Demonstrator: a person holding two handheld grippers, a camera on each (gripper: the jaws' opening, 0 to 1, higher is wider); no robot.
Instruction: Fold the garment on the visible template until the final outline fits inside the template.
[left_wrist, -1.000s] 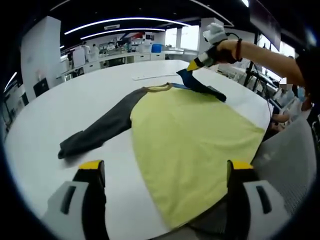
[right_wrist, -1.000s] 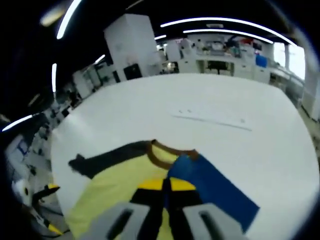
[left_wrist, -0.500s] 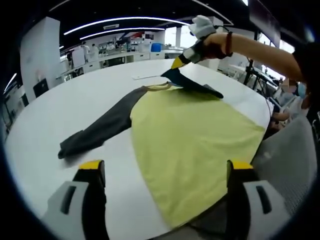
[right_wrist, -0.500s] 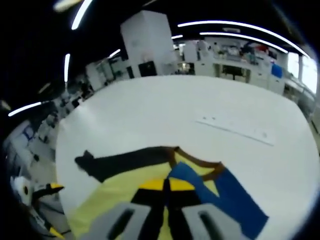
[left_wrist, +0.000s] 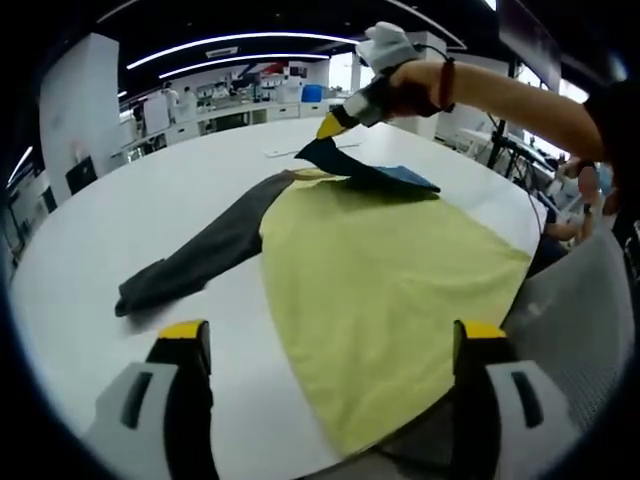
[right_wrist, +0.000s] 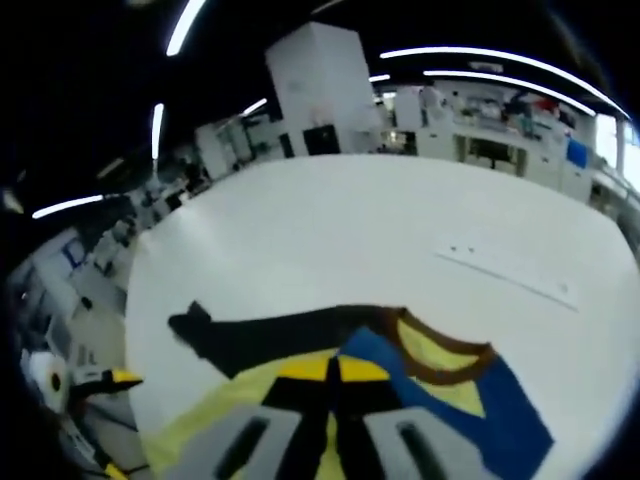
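Observation:
A garment lies flat on the white table (left_wrist: 120, 210): yellow body (left_wrist: 390, 280), dark grey sleeve (left_wrist: 200, 255) stretched out to the left, brown collar (left_wrist: 318, 174). Its blue sleeve (left_wrist: 380, 176) is lifted and drawn over the collar, pinched in my right gripper (left_wrist: 330, 127), which a gloved hand holds. In the right gripper view the jaws of the right gripper (right_wrist: 332, 368) are shut on the blue sleeve (right_wrist: 480, 405), above the yellow body (right_wrist: 200, 435) and grey sleeve (right_wrist: 270, 332). My left gripper (left_wrist: 332, 332) stands open over the hem, nothing between its jaws.
A thin line marking (left_wrist: 300, 153) lies on the table beyond the collar. The hem reaches the near table edge. A grey chair (left_wrist: 590, 320) and a seated person (left_wrist: 575, 190) are at the right. Benches and white cabinets (right_wrist: 320, 90) stand behind.
The right gripper has carried the blue sleeve's end leftward over the collar, toward the grey sleeve's side. The left gripper and the garment's body have not moved.

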